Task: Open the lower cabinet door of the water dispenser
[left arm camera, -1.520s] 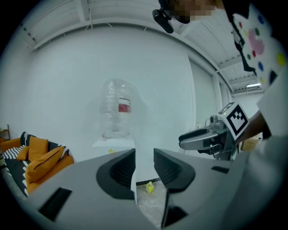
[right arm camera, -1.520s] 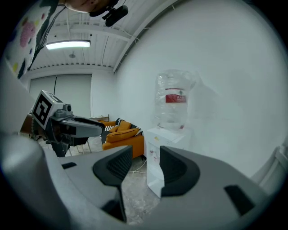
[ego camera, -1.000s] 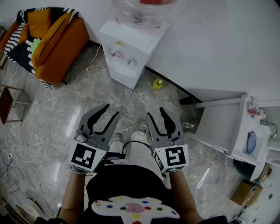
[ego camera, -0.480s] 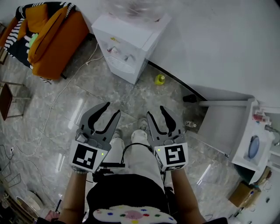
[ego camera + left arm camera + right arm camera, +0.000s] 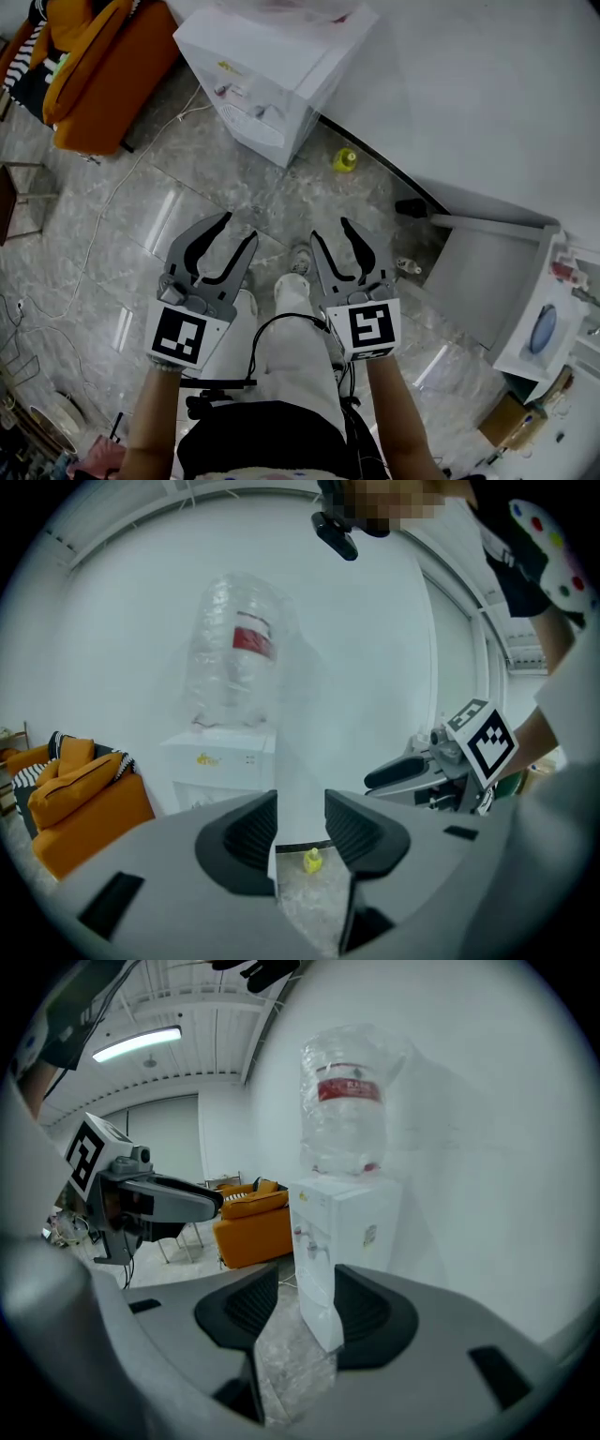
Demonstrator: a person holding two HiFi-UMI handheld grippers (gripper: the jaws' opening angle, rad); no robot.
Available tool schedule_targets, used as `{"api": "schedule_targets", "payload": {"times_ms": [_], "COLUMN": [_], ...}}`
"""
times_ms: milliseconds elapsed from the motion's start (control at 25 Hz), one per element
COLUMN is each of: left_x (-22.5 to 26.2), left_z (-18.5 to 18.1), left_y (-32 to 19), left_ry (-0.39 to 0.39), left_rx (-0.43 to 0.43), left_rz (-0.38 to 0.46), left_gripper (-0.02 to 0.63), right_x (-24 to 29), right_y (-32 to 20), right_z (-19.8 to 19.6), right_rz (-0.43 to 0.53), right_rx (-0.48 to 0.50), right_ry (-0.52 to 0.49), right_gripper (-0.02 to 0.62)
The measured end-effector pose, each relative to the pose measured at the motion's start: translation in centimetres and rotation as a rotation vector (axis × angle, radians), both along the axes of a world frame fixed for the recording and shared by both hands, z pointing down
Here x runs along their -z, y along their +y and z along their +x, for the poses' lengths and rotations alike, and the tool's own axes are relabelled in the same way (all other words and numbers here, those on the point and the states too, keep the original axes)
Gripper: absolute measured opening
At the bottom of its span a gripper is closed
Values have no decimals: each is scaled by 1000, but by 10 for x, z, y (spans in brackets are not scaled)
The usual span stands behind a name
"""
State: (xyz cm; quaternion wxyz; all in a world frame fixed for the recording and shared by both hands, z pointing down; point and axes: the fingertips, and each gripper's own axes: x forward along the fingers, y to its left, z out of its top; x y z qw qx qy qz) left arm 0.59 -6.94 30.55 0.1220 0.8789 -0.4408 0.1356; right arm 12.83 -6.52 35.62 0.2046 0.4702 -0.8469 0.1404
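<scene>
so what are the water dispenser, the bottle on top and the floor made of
Water dispenser: probably white plastic or painted metal, smooth, matte.
Bottle: clear plastic, see-through and crinkled.
Floor: polished stone or stone-look tile, grey veining, bright reflections.

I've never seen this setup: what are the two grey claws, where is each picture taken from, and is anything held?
No robot here: a person holds a two-jaw gripper in each hand. The top-down picture comes from a camera on the person's head; it shows the left gripper and right gripper from above. The other two pictures come from a camera on each gripper, looking along its jaws. Ahead stands a white water dispenser with a bottle on top. On the floor are an orange sofa and a small yellow thing. Both grippers are open and empty, well short of the dispenser; the left's jaws have just been opening.
</scene>
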Motion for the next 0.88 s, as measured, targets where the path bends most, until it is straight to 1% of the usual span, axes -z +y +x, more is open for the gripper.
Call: {"api": "schedule_targets", "payload": {"times_ms": [80,200,360,520,880], "left_x": [-13,-33,-64,-94,-158], "left_z": [5,11,18,23,29], "left_y": [-5,-11,-15,-18,-28], "left_ry": [-2,6,0,11,-22], "left_rx": [0,5,-1,-3,-8], "left_rz": [-8,-23,-48,-74,-107], "left_gripper": [158,161,166,167,172], "right_x": [-13,-26,-59,-96,-171], "right_y": [-6,-17,-24,-31,-52], "right_z": [2,0,3,9,12], "right_rz": [-16,-6,-30,-45,-55], "right_rx": [13,37,46,29,-9], "right_ry": [0,-9,-2,-2,-14], "right_gripper": [179,180,179,181,183]}}
